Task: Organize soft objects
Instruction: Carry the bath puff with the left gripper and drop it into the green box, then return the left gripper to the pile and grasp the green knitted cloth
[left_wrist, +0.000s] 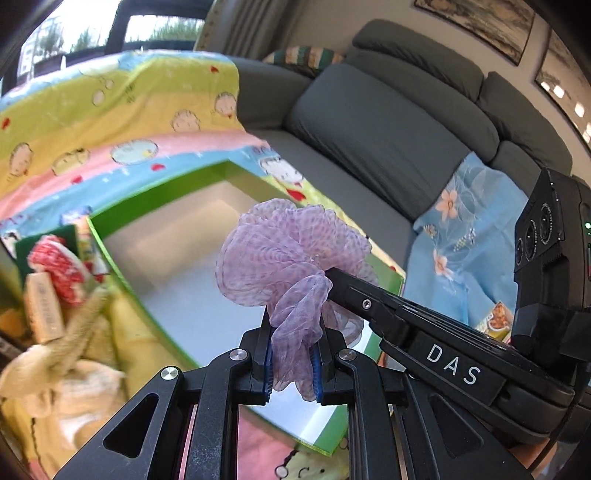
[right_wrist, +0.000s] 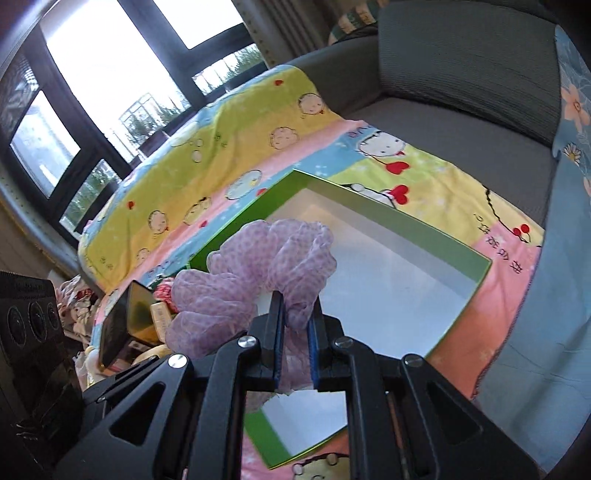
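Both grippers, left (left_wrist: 291, 363) and right (right_wrist: 297, 345), clenched on one purple mesh sponge (left_wrist: 291, 258), held above the open green box (right_wrist: 476, 266). Ruffled bulk pointing away from the fingers, no clear long axis. "DAS" readable on the right gripper's body.

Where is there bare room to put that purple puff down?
The white floor of the green box is bare, walled by its green rim. The purple puff, pinched by both the left tongs and the right tongs, hangs above it. Left of the box it is crowded: a pile of soft things.
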